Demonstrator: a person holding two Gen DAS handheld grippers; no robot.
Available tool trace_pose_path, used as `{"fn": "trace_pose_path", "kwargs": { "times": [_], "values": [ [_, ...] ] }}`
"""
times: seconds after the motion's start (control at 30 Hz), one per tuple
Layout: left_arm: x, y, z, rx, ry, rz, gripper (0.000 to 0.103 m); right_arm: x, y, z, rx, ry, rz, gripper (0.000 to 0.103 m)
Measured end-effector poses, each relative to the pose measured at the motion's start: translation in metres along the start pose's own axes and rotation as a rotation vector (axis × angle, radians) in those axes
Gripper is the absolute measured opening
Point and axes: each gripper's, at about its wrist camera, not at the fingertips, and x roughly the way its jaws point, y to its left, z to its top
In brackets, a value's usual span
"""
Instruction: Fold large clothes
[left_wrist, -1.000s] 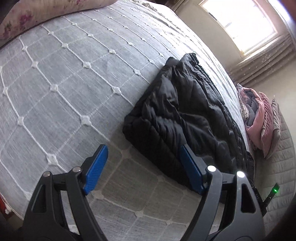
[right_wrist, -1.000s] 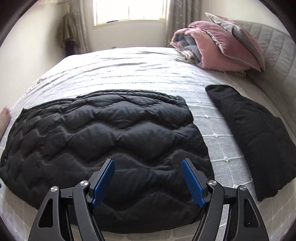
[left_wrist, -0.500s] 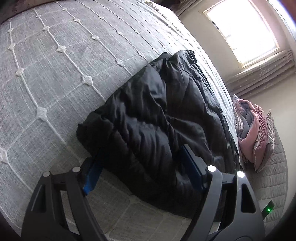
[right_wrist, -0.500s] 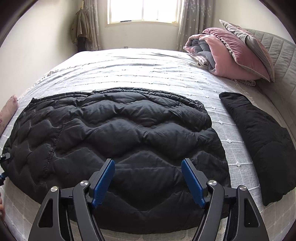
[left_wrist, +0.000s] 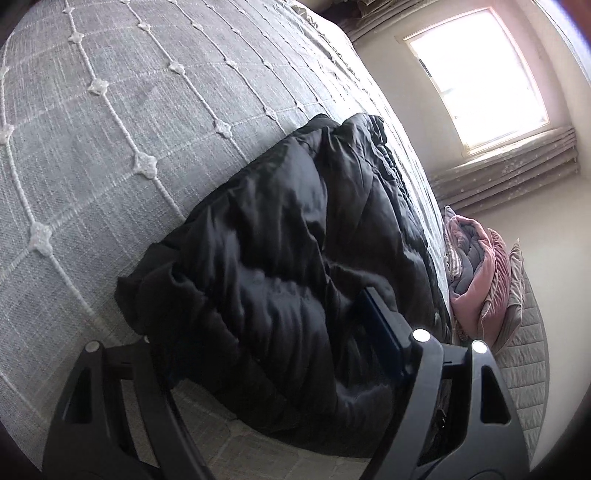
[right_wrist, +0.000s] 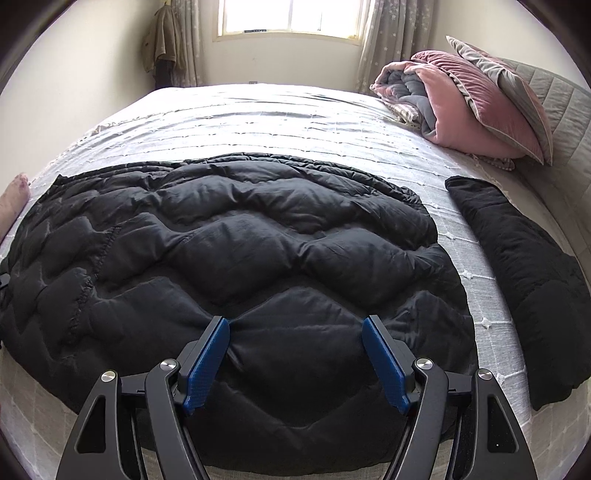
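A black quilted jacket (right_wrist: 236, 266) lies spread flat across the near part of the grey bed (right_wrist: 280, 110). The right gripper (right_wrist: 295, 328) hangs over its near edge, jaws wide apart and gripping nothing. The left gripper (left_wrist: 273, 332) straddles the jacket's end with jaws wide, its left finger hidden behind the fabric and nothing pinched.

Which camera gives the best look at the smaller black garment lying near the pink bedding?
The right wrist view: the smaller black garment lies in full sight on the bedspread, right of the big quilted jacket. The left wrist view does not show it; the jacket fills that side.
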Motion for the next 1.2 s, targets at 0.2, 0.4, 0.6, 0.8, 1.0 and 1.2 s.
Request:
{"fn": "trace_pose_path", "kwargs": {
  "times": [0.2, 0.4, 0.6, 0.8, 1.0, 1.2],
  "values": [
    [0.003, 0.0, 0.004, -0.018, -0.006, -0.037, 0.075, 0.008, 0.0, -0.002, 0.008, 0.014, 0.0, 0.075],
    [0.006, -0.005, 0.006, -0.019, -0.017, -0.04, 0.066, 0.011, 0.001, -0.003, 0.006, 0.02, -0.008, 0.075],
    [0.017, -0.006, 0.015, -0.011, 0.006, -0.068, 0.072, 0.012, 0.001, -0.003, 0.01, 0.019, -0.006, 0.075],
    [0.005, -0.009, 0.02, 0.002, -0.034, -0.086, 0.036, 0.015, 0.0, -0.002, 0.026, 0.028, 0.007, 0.075],
    [-0.025, -0.039, 0.014, 0.119, -0.133, -0.114, 0.028, 0.008, 0.004, -0.001, 0.037, 0.011, -0.004, 0.075],
    [-0.041, -0.067, 0.009, 0.236, -0.197, -0.131, 0.025, -0.002, 0.02, 0.002, -0.011, -0.037, 0.046, 0.027]
  ]
}}
